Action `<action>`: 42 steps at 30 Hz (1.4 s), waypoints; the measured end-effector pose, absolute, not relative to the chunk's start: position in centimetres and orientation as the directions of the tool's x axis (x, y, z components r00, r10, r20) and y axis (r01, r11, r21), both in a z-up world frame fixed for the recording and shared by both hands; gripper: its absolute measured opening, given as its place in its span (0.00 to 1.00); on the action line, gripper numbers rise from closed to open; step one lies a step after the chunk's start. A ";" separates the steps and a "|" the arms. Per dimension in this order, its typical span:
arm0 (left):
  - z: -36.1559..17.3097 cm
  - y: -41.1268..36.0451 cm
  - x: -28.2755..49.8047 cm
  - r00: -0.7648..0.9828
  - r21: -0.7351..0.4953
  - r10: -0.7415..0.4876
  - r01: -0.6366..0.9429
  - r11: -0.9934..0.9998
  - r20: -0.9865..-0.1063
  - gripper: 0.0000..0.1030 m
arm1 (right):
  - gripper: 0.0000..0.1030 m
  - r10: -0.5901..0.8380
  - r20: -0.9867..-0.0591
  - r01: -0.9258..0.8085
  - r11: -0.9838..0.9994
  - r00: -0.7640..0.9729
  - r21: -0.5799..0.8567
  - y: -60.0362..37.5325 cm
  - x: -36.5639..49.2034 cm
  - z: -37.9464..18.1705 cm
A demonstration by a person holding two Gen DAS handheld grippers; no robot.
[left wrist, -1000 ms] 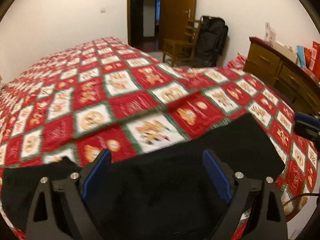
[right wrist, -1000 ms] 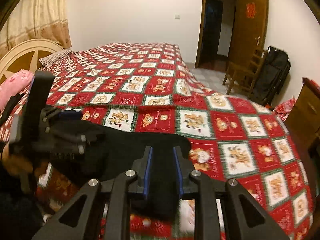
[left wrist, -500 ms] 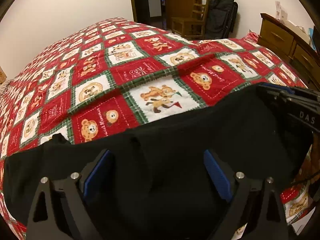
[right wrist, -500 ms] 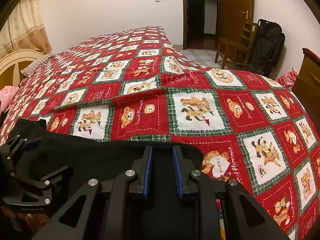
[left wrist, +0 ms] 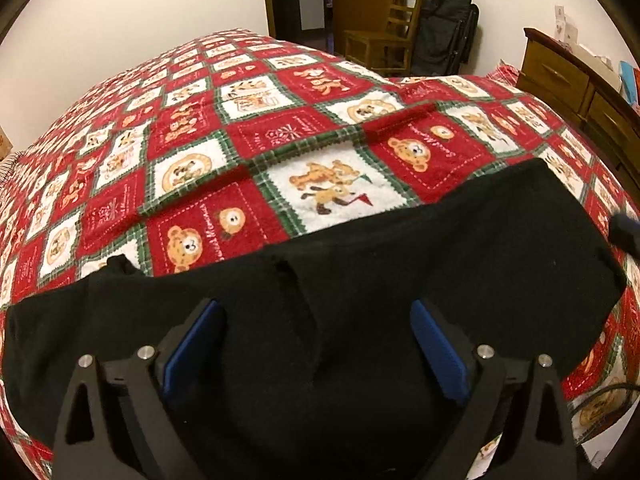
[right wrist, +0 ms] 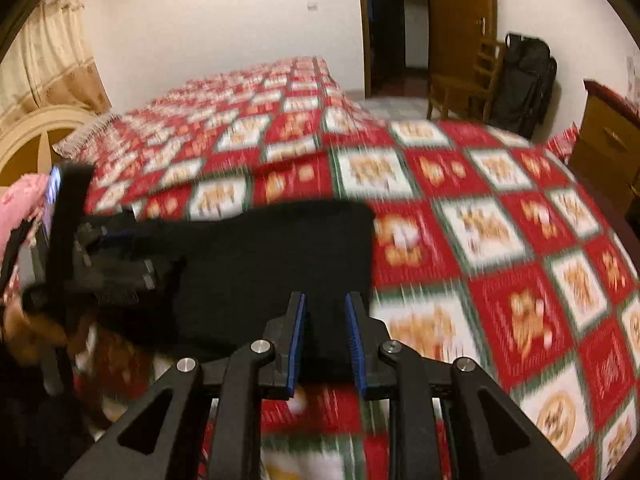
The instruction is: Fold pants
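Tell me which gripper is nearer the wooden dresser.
Right. The right gripper holds the pants at the end on the dresser side; the left gripper hangs open over their other end, farther from it.

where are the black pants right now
The black pants lie flat at the near edge of the bed's red teddy-bear quilt, filling the bottom of the left wrist view and the lower left of the right wrist view, under both grippers.

Bed (left wrist: 280, 140) under red bear-print quilt, black pants (left wrist: 360, 280) flat along near edge.
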State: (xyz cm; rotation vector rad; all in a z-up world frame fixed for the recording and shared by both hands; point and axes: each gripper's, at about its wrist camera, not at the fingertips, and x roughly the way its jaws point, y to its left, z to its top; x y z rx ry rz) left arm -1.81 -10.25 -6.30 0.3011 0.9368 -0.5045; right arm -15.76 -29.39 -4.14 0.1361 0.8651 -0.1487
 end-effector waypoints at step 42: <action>-5.1 5.5 1.3 0.638 0.227 0.057 0.187 0.956 -0.768 0.95 | 0.22 0.208 -0.740 -0.140 0.978 0.640 0.154 -12.6 -3.0 -5.8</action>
